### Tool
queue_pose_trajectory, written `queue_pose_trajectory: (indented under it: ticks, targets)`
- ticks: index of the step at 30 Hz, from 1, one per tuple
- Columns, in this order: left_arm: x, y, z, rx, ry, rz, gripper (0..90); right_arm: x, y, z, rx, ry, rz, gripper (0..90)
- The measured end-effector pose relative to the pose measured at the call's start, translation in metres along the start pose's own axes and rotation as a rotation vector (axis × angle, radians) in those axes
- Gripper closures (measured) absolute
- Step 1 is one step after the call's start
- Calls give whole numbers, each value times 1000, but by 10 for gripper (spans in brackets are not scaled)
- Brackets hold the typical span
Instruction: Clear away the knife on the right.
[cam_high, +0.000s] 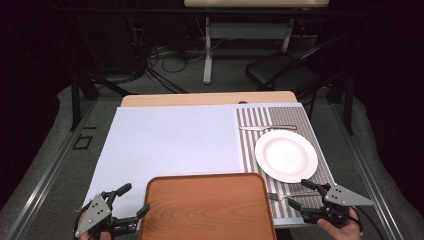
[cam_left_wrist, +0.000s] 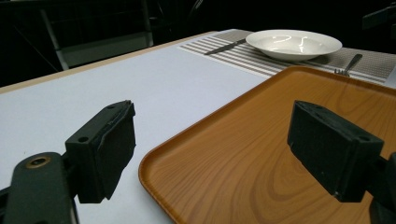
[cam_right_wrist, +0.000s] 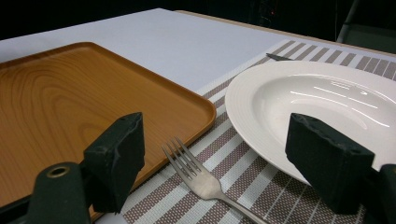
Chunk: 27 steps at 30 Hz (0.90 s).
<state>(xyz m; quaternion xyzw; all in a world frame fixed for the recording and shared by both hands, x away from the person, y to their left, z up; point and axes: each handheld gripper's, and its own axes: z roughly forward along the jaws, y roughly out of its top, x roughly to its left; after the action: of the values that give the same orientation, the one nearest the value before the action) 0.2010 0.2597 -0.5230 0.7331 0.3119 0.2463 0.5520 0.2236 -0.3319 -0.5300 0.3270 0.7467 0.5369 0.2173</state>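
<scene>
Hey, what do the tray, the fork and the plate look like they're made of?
The tray looks like wood or a wood-look laminate: orange-brown with visible grain and a smooth, low sheen. The fork seems to be metal, silvery-grey with a brushed gleam. The plate looks like glazed ceramic: white and glossy, with bright light streaks.

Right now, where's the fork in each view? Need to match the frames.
High view: the fork lies at lower right on the striped placemat, between the wooden tray and the right tool.
Left gripper view: upper right, past the tray's far edge.
Right gripper view: bottom centre, between the open jaws.
Shared landmark: the white plate, beside the fork.
</scene>
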Motion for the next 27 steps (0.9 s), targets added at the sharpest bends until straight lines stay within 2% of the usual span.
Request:
queue_pose_trajectory:
  ticks: [7,12,18,23,27]
  targets:
    - [0,0,1,6,5,-3,154,-2,1,-1,9,-9,-1,192]
    - [0,2,1,17,30,-14,154,-3,2,-1,22,-23,6,192]
    - [1,3,-1,39,81,-45,154,-9,7,-2,53,-38,-1,192]
    - [1,6,0,66,150,-72,155,-19,10,-1,79,-58,42,192]
    - [1,4,0,93,160,-90,155,-27,13,0,95,-70,33,185]
